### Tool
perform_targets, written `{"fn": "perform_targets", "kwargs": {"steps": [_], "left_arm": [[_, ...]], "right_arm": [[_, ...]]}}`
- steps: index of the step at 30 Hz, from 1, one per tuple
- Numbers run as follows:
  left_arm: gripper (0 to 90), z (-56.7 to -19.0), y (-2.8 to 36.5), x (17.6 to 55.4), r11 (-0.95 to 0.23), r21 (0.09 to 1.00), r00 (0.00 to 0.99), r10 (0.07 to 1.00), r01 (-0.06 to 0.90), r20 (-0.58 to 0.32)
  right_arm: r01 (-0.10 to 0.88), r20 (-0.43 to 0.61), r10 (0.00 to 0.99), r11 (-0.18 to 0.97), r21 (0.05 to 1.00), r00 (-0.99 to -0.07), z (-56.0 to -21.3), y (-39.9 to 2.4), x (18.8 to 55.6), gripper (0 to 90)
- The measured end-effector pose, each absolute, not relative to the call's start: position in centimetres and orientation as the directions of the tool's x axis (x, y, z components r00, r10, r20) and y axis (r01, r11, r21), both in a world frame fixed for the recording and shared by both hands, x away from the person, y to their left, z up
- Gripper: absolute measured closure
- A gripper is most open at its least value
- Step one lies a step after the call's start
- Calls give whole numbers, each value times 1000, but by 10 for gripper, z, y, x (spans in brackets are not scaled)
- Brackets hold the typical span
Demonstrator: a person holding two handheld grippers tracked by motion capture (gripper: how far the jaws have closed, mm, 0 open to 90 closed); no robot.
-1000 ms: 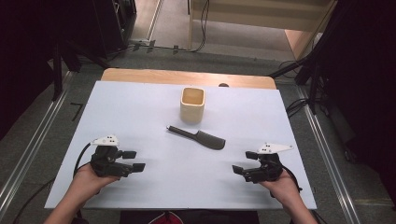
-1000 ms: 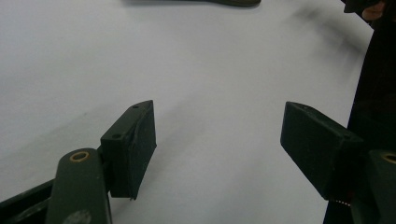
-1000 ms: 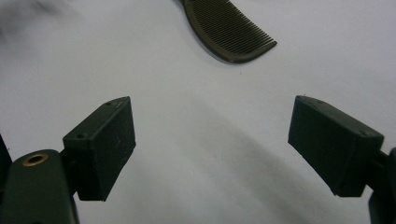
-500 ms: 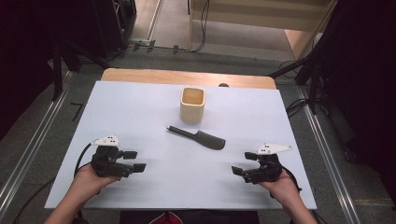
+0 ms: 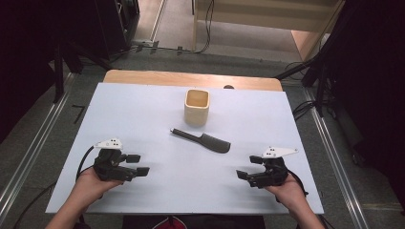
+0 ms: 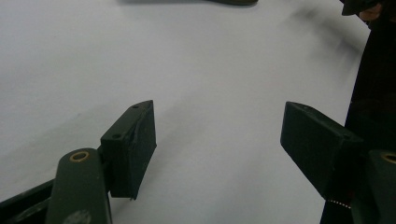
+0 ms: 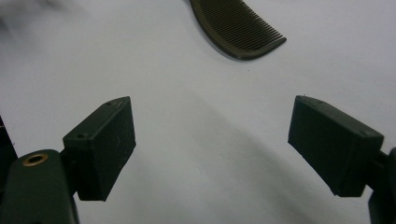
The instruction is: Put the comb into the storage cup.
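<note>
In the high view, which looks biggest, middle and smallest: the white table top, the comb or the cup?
1. White table top, by far the biggest.
2. Comb, long and thin.
3. Cup, shorter than the comb but wider, so those two are close.

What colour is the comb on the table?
The comb is black, clearest in the right gripper view.

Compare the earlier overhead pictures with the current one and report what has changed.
Hardly anything. The left gripper has edged slightly toward the table's middle; the right gripper sits about where it was. Both stay open with nothing between their fingers. The comb and the cup lie exactly where they were on the white table, untouched.
</note>
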State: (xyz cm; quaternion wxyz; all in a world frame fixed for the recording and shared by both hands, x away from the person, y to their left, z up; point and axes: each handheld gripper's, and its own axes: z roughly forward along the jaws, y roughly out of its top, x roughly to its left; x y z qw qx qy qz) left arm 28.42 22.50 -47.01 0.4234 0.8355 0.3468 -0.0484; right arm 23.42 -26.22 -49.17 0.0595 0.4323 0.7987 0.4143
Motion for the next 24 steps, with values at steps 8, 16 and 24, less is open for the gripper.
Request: {"fn": "perform_targets", "kwargs": {"steps": [8, 16, 24], "left_arm": [[292, -470, 224, 285, -406, 666, 752, 541, 626, -377], [292, -470, 224, 285, -409, 665, 752, 542, 625, -375], [292, -470, 224, 286, -409, 659, 749, 542, 632, -381]], "right_arm": [[642, 265, 737, 286, 712, -622, -492, -261, 234, 133], [642, 267, 734, 288, 710, -624, -492, -261, 234, 133], [643, 265, 732, 296, 707, -627, -492, -260, 234, 133]]}}
